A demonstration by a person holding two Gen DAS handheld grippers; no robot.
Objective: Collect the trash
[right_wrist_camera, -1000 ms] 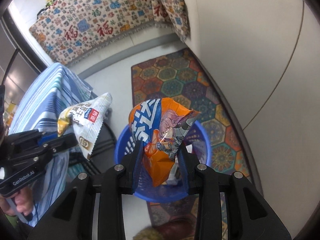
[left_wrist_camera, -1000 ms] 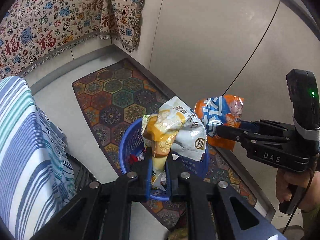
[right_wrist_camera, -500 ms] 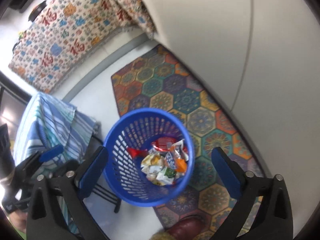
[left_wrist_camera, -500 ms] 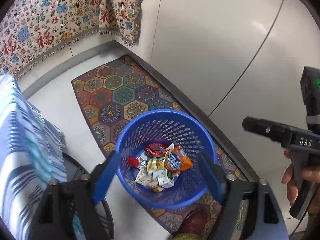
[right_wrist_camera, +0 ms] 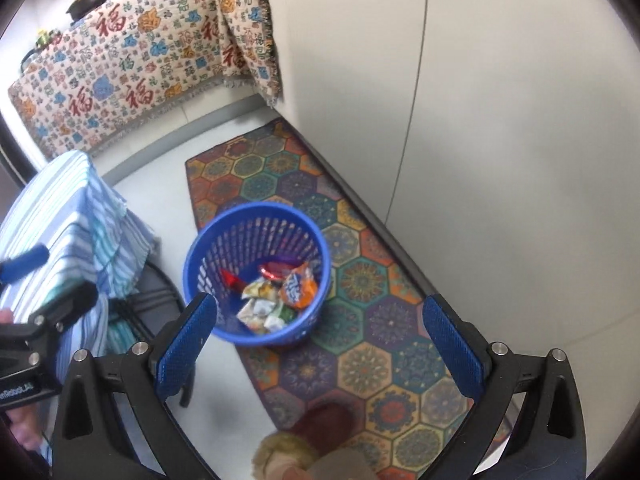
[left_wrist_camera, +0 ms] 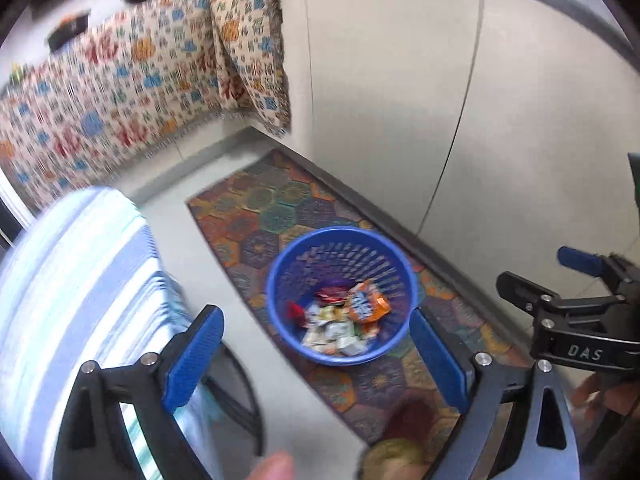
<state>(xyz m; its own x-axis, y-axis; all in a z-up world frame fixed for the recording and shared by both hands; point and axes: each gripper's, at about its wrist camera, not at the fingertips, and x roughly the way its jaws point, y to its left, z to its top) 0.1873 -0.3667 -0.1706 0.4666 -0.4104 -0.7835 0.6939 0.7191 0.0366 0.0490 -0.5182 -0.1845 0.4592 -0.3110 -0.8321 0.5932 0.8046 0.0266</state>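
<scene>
A blue mesh basket (left_wrist_camera: 340, 234) (right_wrist_camera: 256, 209) stands on the rug and holds several wrappers. Among them lie an orange snack bag (left_wrist_camera: 366, 300) (right_wrist_camera: 298, 284) and a white and yellow packet (left_wrist_camera: 328, 330) (right_wrist_camera: 260, 308). My left gripper (left_wrist_camera: 312, 314) hangs above the basket, its jaws opening with nothing between them. My right gripper (right_wrist_camera: 318, 302) is open and empty, above and slightly right of the basket. Each gripper shows at the edge of the other's view: the right gripper (left_wrist_camera: 548, 272), the left gripper (right_wrist_camera: 46, 282).
A hexagon-patterned rug (left_wrist_camera: 280, 208) (right_wrist_camera: 360, 280) runs along a pale wall on the right. A blue-striped cloth (left_wrist_camera: 72, 280) (right_wrist_camera: 52, 208) covers furniture with dark legs at the left. A patterned throw (right_wrist_camera: 132, 60) hangs at the back. A red slipper (right_wrist_camera: 324, 420) is below.
Both grippers opened and dropped their packets into the basket. The white and yellow packet and the orange bag now lie inside. Both grippers rose and pulled back from the basket.
</scene>
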